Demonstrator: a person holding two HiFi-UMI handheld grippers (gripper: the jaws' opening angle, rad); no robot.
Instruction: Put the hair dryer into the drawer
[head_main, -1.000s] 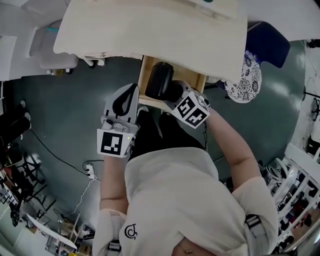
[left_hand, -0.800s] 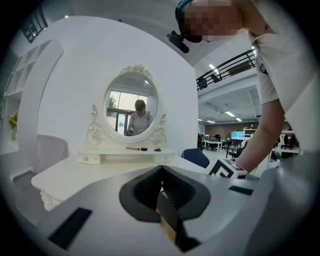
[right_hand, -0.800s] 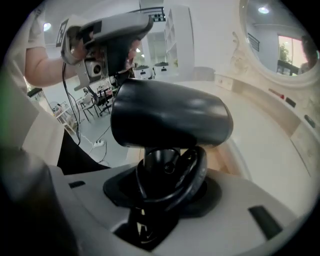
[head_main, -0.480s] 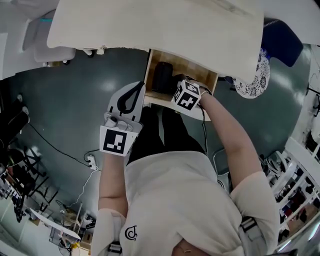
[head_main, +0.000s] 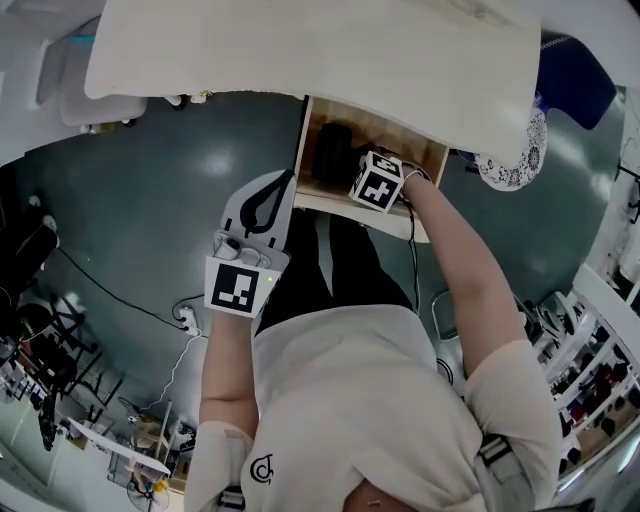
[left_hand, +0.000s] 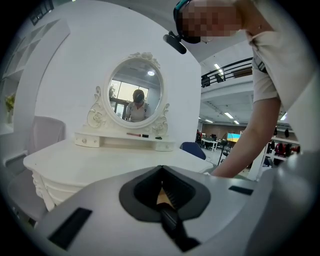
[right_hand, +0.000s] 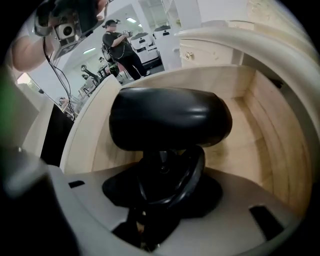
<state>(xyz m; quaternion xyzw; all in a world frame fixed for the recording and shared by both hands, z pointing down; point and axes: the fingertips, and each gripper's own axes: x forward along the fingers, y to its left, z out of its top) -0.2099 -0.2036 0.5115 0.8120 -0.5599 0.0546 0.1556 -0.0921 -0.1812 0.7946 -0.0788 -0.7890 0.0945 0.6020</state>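
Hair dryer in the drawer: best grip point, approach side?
Take the hair dryer by its handle, from above through the open top of the drawer: it's the narrow part, while the barrel is wide and lies across. The right gripper has the handle between its opening jaws.

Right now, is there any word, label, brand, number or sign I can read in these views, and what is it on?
No legible words or numbers in any view.
The shirt bears a small dark round emblem, letters unreadable.
The left marker cube and right marker cube show black-and-white square patterns, not text.
The distant screen in the left gripper view is too small to read.
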